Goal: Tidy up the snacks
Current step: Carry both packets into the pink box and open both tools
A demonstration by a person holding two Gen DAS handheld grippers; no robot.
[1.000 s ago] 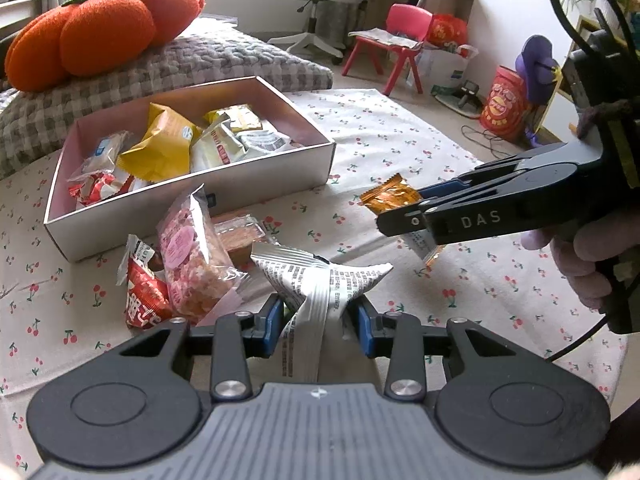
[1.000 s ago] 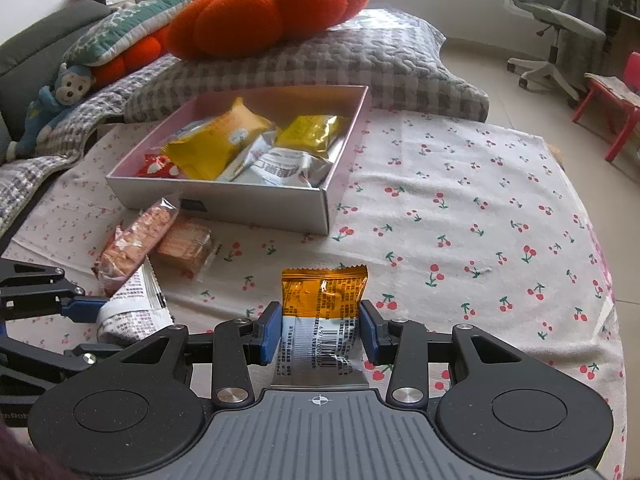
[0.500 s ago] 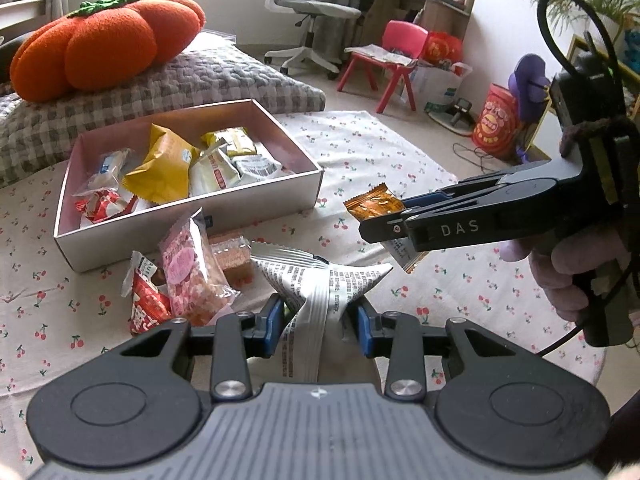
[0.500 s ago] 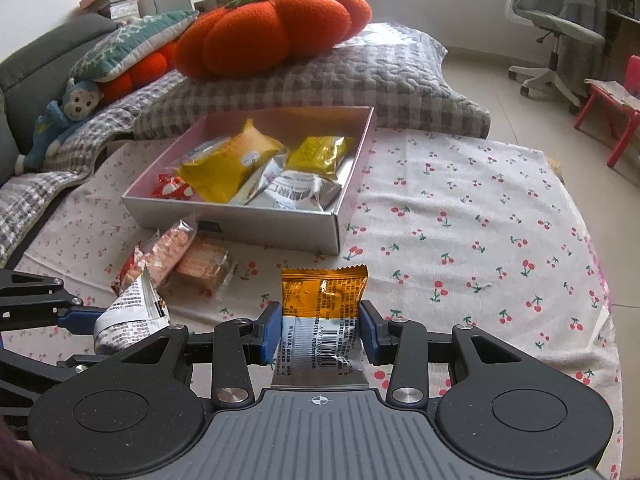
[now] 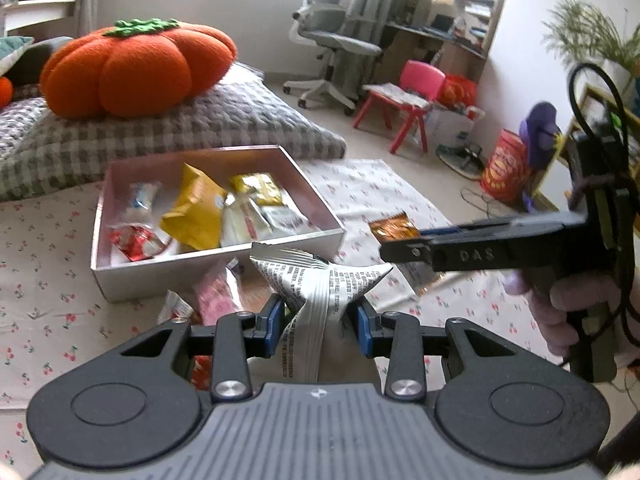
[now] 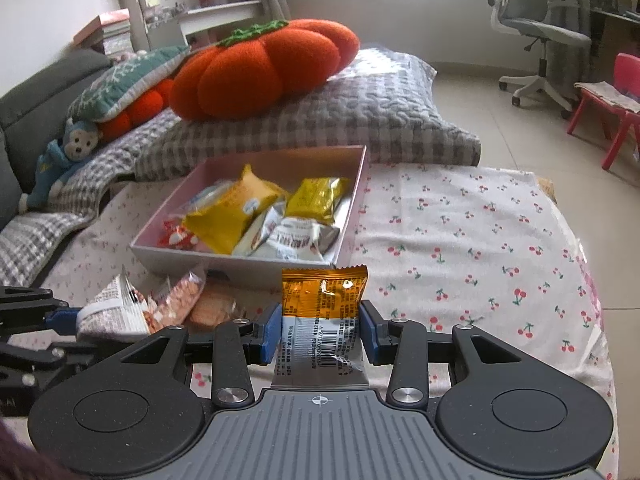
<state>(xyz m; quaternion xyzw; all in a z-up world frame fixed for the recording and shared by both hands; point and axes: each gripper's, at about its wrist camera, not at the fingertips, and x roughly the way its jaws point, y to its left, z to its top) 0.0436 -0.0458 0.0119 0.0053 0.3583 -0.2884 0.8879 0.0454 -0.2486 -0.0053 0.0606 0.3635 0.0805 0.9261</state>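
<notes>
Both angled downward, left fingers point(image 5: 320, 320) clamping grey printed packet point(image 5: 320, 292), right fingers point(image 6: 320, 332) clamping orange packet point(image 6: 324, 300).

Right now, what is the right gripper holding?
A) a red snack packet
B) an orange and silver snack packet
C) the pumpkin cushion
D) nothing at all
B: the right gripper is shut on the orange and silver snack packet, with both pads pressed against its sides, while the pumpkin cushion sits far behind on the checked pillow.
</notes>
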